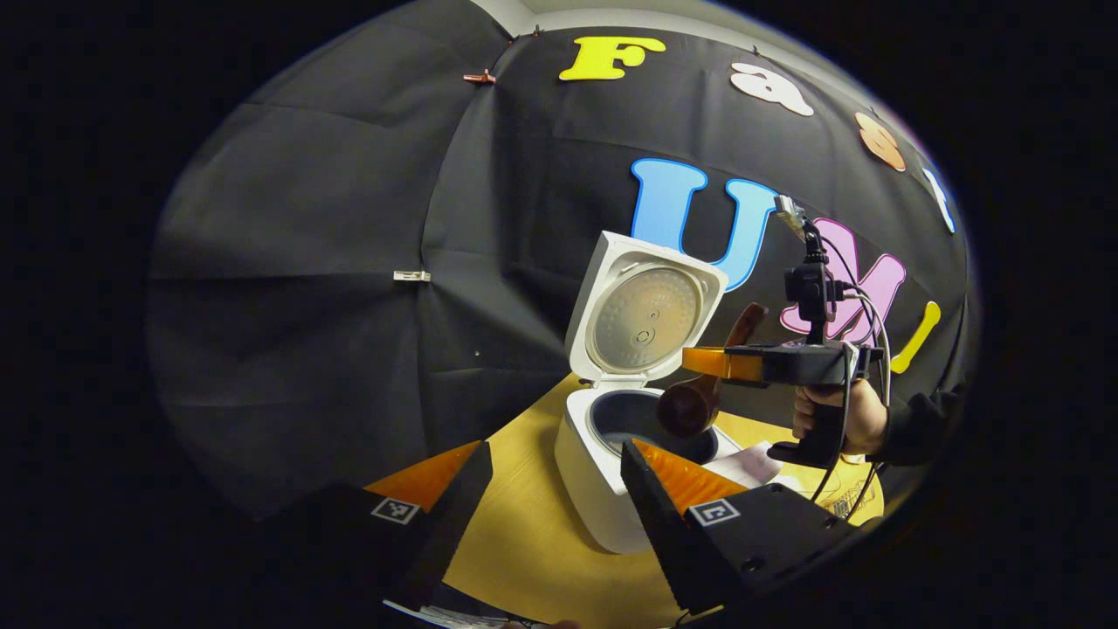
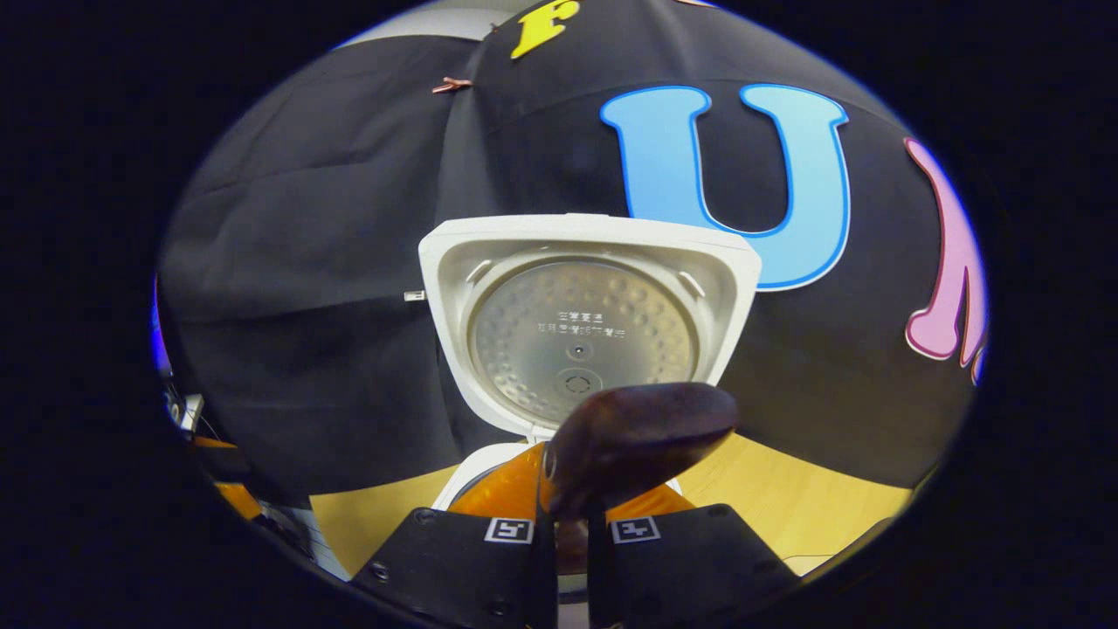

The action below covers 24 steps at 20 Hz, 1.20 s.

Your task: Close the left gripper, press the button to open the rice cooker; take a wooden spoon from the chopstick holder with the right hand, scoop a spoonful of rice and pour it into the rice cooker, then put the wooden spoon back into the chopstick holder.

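The white rice cooker (image 1: 585,489) stands on the table with its lid (image 1: 646,314) swung up and the dark inner pot (image 1: 624,419) exposed. My left gripper (image 1: 559,476) is open in front of it, low and near the cooker's front, holding nothing. From the right, my right gripper (image 1: 712,362) reaches over the pot, held by a hand (image 1: 843,419), and is shut on the dark wooden spoon (image 1: 694,402). The spoon's bowl hangs over the pot's rim and its handle points up. In the right gripper view the spoon (image 2: 638,432) sits pinched in my right gripper (image 2: 568,515), facing the open lid (image 2: 585,323).
The yellow wooden table (image 1: 524,542) runs under the cooker. A pale flat object (image 1: 760,463) lies just right of the cooker, and a wire item (image 1: 843,505) sits near the table's right edge. Cables (image 1: 865,323) hang from the right gripper.
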Motion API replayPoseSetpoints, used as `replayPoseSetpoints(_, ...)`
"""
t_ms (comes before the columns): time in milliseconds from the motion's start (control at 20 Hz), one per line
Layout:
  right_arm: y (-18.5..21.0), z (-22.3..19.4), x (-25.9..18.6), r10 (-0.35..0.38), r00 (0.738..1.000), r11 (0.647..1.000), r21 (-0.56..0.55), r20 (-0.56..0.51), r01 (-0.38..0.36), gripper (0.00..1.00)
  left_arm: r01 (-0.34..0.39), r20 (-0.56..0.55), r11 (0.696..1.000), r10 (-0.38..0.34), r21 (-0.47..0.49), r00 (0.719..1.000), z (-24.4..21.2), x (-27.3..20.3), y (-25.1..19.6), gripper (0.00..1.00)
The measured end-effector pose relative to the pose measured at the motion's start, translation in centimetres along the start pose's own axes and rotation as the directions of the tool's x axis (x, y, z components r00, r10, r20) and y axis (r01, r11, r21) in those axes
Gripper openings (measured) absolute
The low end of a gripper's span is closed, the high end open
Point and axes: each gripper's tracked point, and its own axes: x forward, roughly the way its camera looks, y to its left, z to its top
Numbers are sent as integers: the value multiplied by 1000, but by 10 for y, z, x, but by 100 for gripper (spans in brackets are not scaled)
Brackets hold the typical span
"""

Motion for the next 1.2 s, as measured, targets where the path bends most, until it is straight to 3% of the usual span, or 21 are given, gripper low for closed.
replayPoseSetpoints(200,-20,17,-22,-25,999,999,39,25,24,17,14,14,1000,-15,8,1000,8,-3,-11,92)
replayPoseSetpoints(250,-23,21,-27,-30,999,998,49,32,29,17,21,17,1000,-21,13,1000,11,-3,-16,96)
replayPoseSetpoints(400,-39,32,-45,-52,997,995,82,51,47,17,46,24,999,-47,27,999,18,0,-33,96)
replayPoseSetpoints(700,-92,53,-90,-152,982,985,98,109,141,17,120,39,989,-124,82,992,34,9,-78,96)
replayPoseSetpoints(950,-173,54,-147,-296,947,952,125,126,281,17,193,42,972,-200,131,979,45,23,-123,96)
replayPoseSetpoints(1200,-259,34,-218,-450,887,885,184,108,427,17,242,30,959,-248,145,968,45,39,-167,96)
